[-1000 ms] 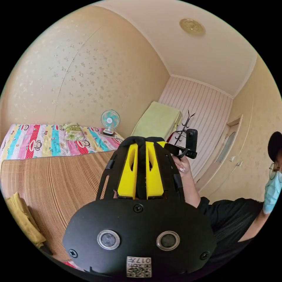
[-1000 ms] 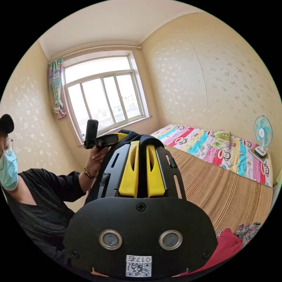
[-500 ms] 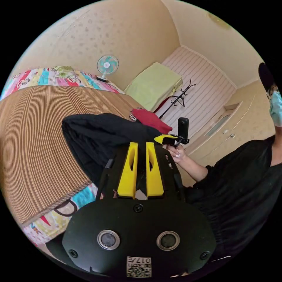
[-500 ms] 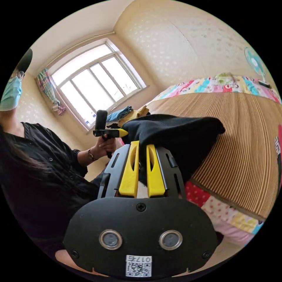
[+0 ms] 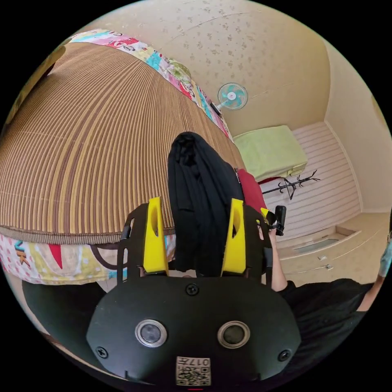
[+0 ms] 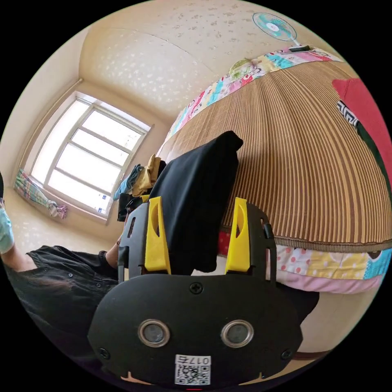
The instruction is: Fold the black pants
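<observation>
On striped mat (image 5: 81, 143): black pants (image 5: 200, 196) bunched, overhanging edge.

1 black pants (image 5: 200, 204), 2 tools (image 5: 195, 204) (image 6: 197, 204), 1 fan (image 5: 232, 96)

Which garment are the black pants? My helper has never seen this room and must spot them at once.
Find the bed's brown striped mat. The black pants lie across its near edge, between the open jaws of the left gripper and, seen from the other side, of the right gripper. They are plain black, unlike the red garment further along the mat.
</observation>
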A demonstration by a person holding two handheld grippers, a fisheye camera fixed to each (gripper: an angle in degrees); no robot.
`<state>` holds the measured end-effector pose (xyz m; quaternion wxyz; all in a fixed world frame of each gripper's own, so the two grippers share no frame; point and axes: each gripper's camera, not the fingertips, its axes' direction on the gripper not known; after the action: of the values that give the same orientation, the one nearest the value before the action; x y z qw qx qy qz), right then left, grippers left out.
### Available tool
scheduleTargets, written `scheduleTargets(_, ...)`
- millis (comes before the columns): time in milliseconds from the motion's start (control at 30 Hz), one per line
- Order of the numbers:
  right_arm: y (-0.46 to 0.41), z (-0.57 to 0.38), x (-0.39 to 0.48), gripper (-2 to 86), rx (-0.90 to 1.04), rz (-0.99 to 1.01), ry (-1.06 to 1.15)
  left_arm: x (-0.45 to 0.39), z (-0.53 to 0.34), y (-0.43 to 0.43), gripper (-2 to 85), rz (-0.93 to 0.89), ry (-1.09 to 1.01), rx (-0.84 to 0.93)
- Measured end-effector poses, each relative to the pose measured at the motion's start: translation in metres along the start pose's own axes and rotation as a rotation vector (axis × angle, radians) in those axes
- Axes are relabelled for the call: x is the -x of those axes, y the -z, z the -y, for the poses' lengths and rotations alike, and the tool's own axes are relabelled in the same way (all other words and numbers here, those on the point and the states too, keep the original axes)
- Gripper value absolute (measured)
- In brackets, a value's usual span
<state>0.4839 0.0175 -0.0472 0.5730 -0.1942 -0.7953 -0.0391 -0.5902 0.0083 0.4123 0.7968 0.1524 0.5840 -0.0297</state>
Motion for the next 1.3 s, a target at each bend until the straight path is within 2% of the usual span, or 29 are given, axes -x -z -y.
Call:
scheduleTargets(67,-0.033,0.011,-0.012,24.8,0.086,-0.010,-0.044,0.010,0.013,-0.022,21.3,-0.023,0.007,0.065)
scheduleTargets(133,-0.040,0.005,-0.008,24.6,0.013,-0.048,-0.054,0.011,0.013,-0.033,19.2,-0.050,0.002,0.085)
scheduleTargets(200,-0.062,-0.009,0.004,22.5,0.052,0.129,-0.039,0.010,0.003,-0.049,16.7,-0.078,0.024,0.155)
scheduleTargets(300,-0.074,-0.032,0.026,18.5,0.057,0.029,-0.021,0.014,-0.017,-0.056,13.6,-0.157,0.055,0.205)
scheduleTargets(433,-0.054,-0.053,0.026,14.5,0.003,0.159,-0.071,-0.002,-0.049,-0.049,11.9,-0.129,0.037,0.213)
scheduleTargets(533,-0.002,-0.054,0.025,12.4,-0.099,0.227,-0.029,-0.038,-0.051,-0.060,11.3,-0.172,-0.013,0.238)
scheduleTargets(633,0.080,-0.035,0.035,11.7,-0.185,0.102,0.031,-0.093,-0.029,-0.099,11.2,-0.281,-0.075,0.252)
scheduleTargets(700,0.158,-0.013,0.058,11.8,-0.227,-0.092,0.131,-0.159,0.003,-0.146,11.2,-0.351,-0.194,0.287)
scheduleTargets(733,0.178,-0.005,0.064,11.9,-0.230,-0.142,0.137,-0.177,0.012,-0.160,11.2,-0.373,-0.219,0.300)
scheduleTargets(800,0.253,0.027,0.087,12.5,-0.218,-0.383,0.167,-0.252,0.046,-0.220,11.3,-0.458,-0.325,0.355)
scheduleTargets(867,0.292,0.057,0.091,13.1,-0.167,-0.551,0.150,-0.300,0.068,-0.267,11.2,-0.502,-0.365,0.401)
scheduleTargets(933,0.318,0.093,0.069,13.7,-0.087,-0.669,0.031,-0.341,0.082,-0.313,10.4,-0.482,-0.378,0.421)
scheduleTargets(1000,0.318,0.128,0.015,14.9,0.012,-0.830,-0.135,-0.384,0.081,-0.364,7.1,-0.289,-0.491,0.433)
scheduleTargets(1067,0.287,0.140,-0.044,15.7,0.111,-0.902,-0.253,-0.389,0.067,-0.390,4.4,-0.220,-0.519,0.473)
scheduleTargets(1100,0.265,0.137,-0.080,16.0,0.118,-0.930,-0.323,-0.382,0.052,-0.395,4.9,-0.260,-0.531,0.496)
scheduleTargets(1133,0.259,0.133,-0.091,16.2,0.089,-0.914,-0.338,-0.376,0.043,-0.394,5.1,-0.263,-0.531,0.501)
scheduleTargets(1200,0.271,0.111,-0.102,16.1,-0.100,-0.767,-0.359,-0.342,0.009,-0.375,6.1,-0.181,-0.558,0.485)
scheduleTargets(1300,0.269,0.091,-0.096,16.2,-0.157,-0.747,-0.313,-0.285,-0.019,-0.321,7.0,-0.061,-0.576,0.434)
